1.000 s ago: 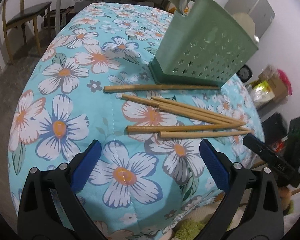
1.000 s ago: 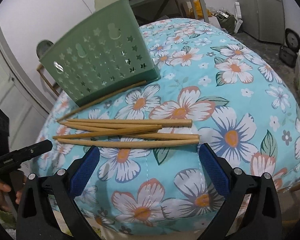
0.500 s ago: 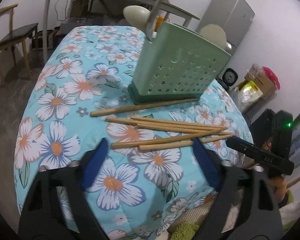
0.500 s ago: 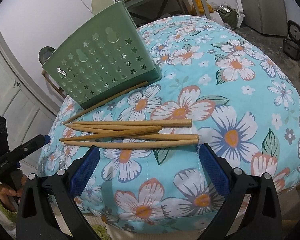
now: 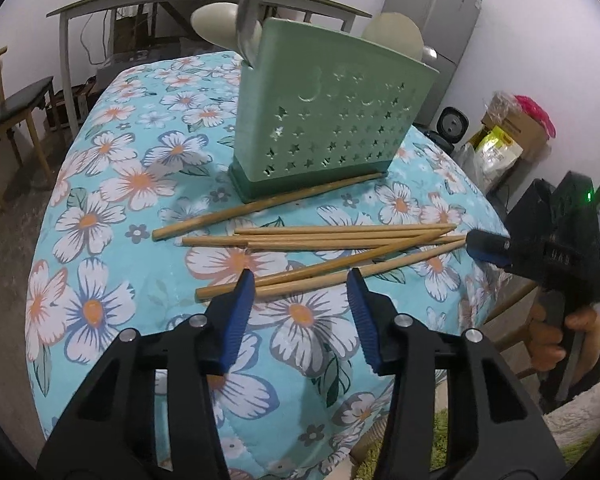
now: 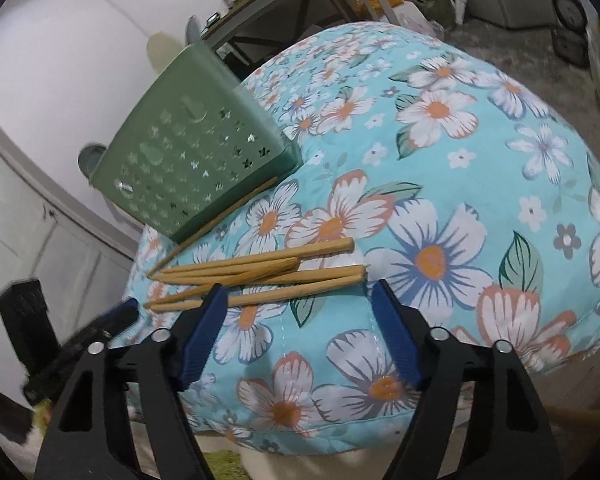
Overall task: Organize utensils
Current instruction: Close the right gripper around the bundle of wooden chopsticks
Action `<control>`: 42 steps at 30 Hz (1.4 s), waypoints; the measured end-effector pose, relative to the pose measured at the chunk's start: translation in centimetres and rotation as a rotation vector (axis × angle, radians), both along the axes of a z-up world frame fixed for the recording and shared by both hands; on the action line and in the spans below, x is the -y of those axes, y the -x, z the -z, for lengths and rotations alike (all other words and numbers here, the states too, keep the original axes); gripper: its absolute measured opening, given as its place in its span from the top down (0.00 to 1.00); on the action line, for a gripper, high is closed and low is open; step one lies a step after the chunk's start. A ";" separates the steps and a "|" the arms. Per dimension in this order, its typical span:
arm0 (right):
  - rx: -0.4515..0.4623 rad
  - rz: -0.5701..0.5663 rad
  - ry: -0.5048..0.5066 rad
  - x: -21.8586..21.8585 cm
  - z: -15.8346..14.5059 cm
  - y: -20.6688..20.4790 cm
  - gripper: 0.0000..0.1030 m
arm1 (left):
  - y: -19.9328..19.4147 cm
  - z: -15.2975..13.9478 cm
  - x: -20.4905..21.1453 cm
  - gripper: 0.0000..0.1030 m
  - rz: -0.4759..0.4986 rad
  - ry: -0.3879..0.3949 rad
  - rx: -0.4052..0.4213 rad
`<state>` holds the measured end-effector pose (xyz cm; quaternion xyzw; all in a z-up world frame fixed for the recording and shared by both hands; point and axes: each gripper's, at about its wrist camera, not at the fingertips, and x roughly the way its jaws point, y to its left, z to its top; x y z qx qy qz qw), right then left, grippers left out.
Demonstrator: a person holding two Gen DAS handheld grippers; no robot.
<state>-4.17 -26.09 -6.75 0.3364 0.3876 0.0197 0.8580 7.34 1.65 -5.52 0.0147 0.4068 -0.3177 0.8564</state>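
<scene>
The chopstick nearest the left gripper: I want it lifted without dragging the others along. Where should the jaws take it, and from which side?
Probably near its thick end, the part of the nearest chopstick lying clear of the others; its thin end runs beside the neighbouring chopsticks. Come down from above with the closing, still empty left gripper, pads across the flat-lying stick.

Even indoor light, soft shadows; strong fisheye bending, dark vignette corners; right view motion-blurred at left edge.

Both wrist views look down close from opposite ends of the bench [image 5: 100, 184], sharing chopsticks [image 5: 340, 236] and holder [image 6: 188, 172].
</scene>
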 end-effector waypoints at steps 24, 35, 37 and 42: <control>-0.073 0.093 -0.434 1.7 3.6 -2.0 0.83 | -1.0 1.5 2.1 0.80 0.098 -0.061 0.054; -0.058 0.100 -0.456 1.9 3.6 -1.5 0.85 | -0.7 0.9 2.5 0.80 0.140 -0.056 0.081; -0.052 0.100 -0.447 2.2 3.5 -1.1 0.85 | -0.6 0.6 3.2 0.80 0.168 -0.060 0.091; -0.047 0.093 -0.436 2.7 3.3 -0.3 0.86 | -0.2 0.2 5.4 0.80 0.251 -0.090 0.116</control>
